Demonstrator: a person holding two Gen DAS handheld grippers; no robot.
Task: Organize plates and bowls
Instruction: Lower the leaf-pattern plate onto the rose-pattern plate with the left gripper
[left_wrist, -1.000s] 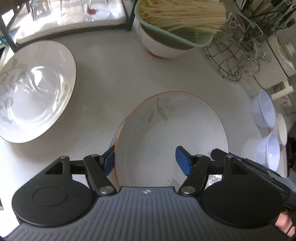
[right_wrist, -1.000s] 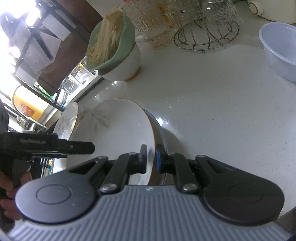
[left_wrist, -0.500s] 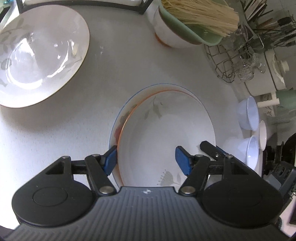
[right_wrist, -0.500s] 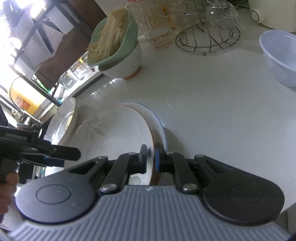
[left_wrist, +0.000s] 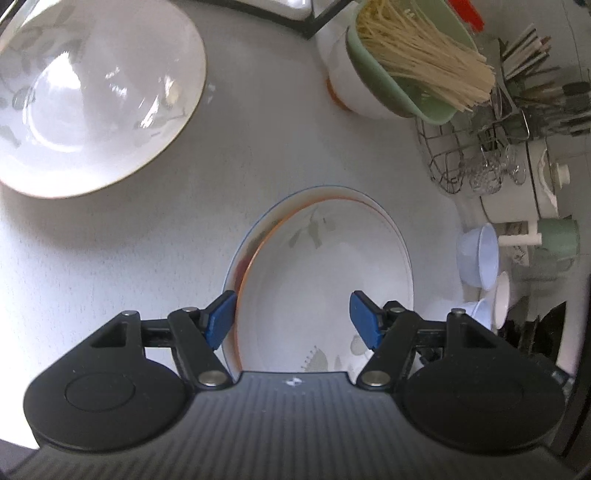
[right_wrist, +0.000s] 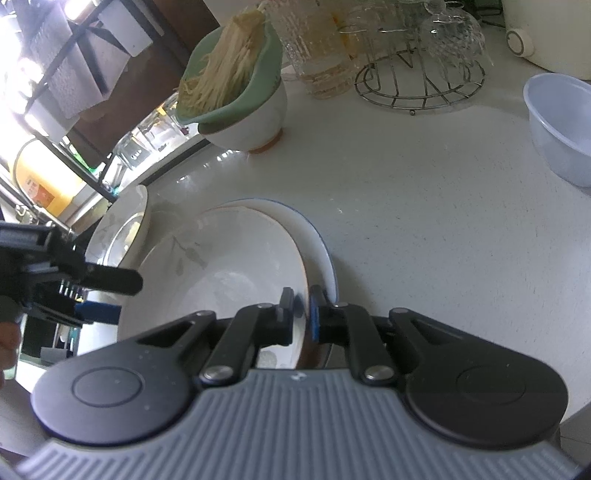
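Held plate: the orange-rimmed plate (right_wrist: 229, 273), leaf-patterned, lay face up, nested on the blue-rimmed plate (right_wrist: 325, 251) on the white counter (right_wrist: 424, 221), near the middle of the scene; being round, it had no long axis, and whether its near edge was lifted could not be told.
Right gripper (right_wrist: 302, 314): jaws clamped on the orange-rimmed plate's near right rim, one pad inside, one outside.
Left gripper (left_wrist: 291, 317): jaws wide apart over the near left of the same plate, pads touching nothing that could be seen.
Step in hand: judged, stacking; the plate looked all but seated on the lower one.
Next move: probably releasing the rim and drawing back without dragging the stack.
Other dishes: a larger leaf-patterned plate (left_wrist: 88, 96) far left, well apart; small blue bowls (left_wrist: 480, 254) at the right edge.
Clutter: noodle colander (left_wrist: 406, 70) on a white bowl at the far side, wire rack (right_wrist: 421, 85) beside it.
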